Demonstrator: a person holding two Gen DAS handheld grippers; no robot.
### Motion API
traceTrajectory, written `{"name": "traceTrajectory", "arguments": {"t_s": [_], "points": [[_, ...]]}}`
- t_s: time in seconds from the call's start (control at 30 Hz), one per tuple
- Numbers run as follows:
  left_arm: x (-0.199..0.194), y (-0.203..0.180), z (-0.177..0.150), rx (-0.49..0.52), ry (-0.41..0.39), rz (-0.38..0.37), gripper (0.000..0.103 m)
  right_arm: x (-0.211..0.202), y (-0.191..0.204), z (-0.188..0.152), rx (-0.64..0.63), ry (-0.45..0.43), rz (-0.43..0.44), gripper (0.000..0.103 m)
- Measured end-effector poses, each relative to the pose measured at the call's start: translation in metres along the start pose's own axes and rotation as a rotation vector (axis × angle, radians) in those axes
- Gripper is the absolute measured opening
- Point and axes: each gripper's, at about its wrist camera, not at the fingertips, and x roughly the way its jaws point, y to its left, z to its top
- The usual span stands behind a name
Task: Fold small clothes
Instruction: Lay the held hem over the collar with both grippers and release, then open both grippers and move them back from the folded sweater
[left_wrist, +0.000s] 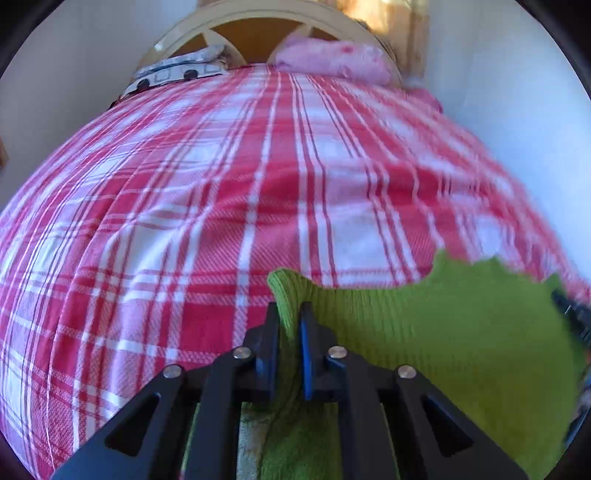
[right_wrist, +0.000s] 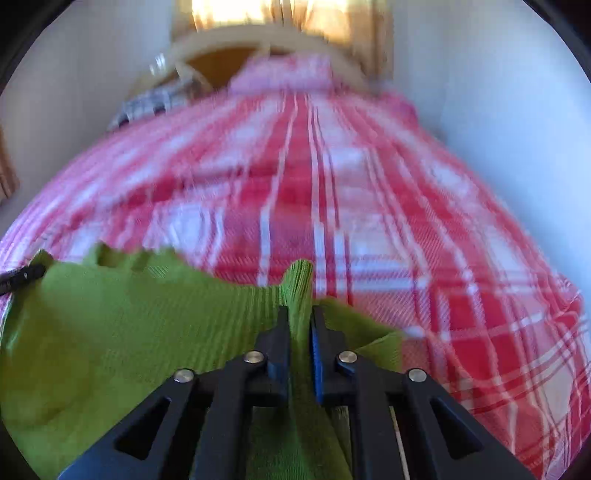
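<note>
Both grippers pinch the green ribbed garment over the plaid bed.

The left gripper (left_wrist: 290, 314) and the right gripper (right_wrist: 300, 317) each have their jaws clamped narrow on a raised fold of the green garment (left_wrist: 424, 332), which fills the lower frame. Behind it lies the red-and-white plaid bedspread (left_wrist: 221, 184), with a pink pillow (left_wrist: 332, 59) at upper centre.

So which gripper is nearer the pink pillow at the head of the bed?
Neither clearly. The left gripper and right gripper both sit at the near end of the bed, each pinching a corner of the green garment, far from the pink pillow.
</note>
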Motion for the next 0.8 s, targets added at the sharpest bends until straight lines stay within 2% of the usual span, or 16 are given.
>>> {"name": "traceTrajectory", "arguments": {"t_s": [0.1,0.2,0.23,0.3,0.33,0.37,0.43,0.47,0.5,0.57,0.67,0.73,0.8], "points": [[0.002,-0.015,0.0,0.075,-0.001,0.089,0.018,0.002,-0.002,0.0,0.01,0.004,-0.011,0.013],[0.003,-0.008,0.003,0.05,0.008,0.091,0.028,0.002,-0.001,0.001,0.009,0.0,-0.026,0.017],[0.002,-0.001,0.004,0.022,0.013,0.075,0.035,0.002,-0.001,0.001,0.012,-0.007,-0.026,0.017],[-0.009,0.016,0.006,-0.042,0.026,0.036,0.045,-0.016,-0.007,-0.001,0.045,-0.076,0.009,0.017],[-0.019,0.021,0.005,-0.059,0.014,0.016,0.045,-0.033,-0.014,-0.002,0.078,-0.134,0.011,0.017],[-0.034,0.024,0.002,-0.069,-0.015,0.008,0.045,-0.063,-0.024,-0.006,0.13,-0.232,-0.01,0.017],[-0.066,0.032,-0.008,-0.059,-0.08,0.036,0.051,-0.102,-0.033,-0.016,0.173,-0.329,-0.044,0.017],[-0.078,0.033,-0.014,-0.057,-0.098,0.042,0.051,-0.122,-0.032,-0.022,0.16,-0.341,-0.051,0.017],[-0.091,0.033,-0.023,-0.056,-0.11,0.031,0.051,-0.13,-0.028,-0.026,0.135,-0.326,-0.03,0.017],[-0.112,0.026,-0.045,-0.055,-0.127,-0.038,0.051,-0.143,-0.014,-0.039,0.078,-0.281,0.058,0.017],[-0.122,0.005,-0.077,-0.033,-0.107,-0.106,0.051,-0.147,0.021,-0.069,-0.039,-0.189,0.147,0.017],[-0.121,-0.008,-0.099,-0.002,-0.083,-0.09,0.051,-0.141,0.041,-0.094,-0.106,-0.125,0.184,0.017],[-0.116,-0.019,-0.119,0.032,-0.07,-0.044,0.056,-0.128,0.049,-0.116,-0.14,-0.058,0.154,0.017]]}}
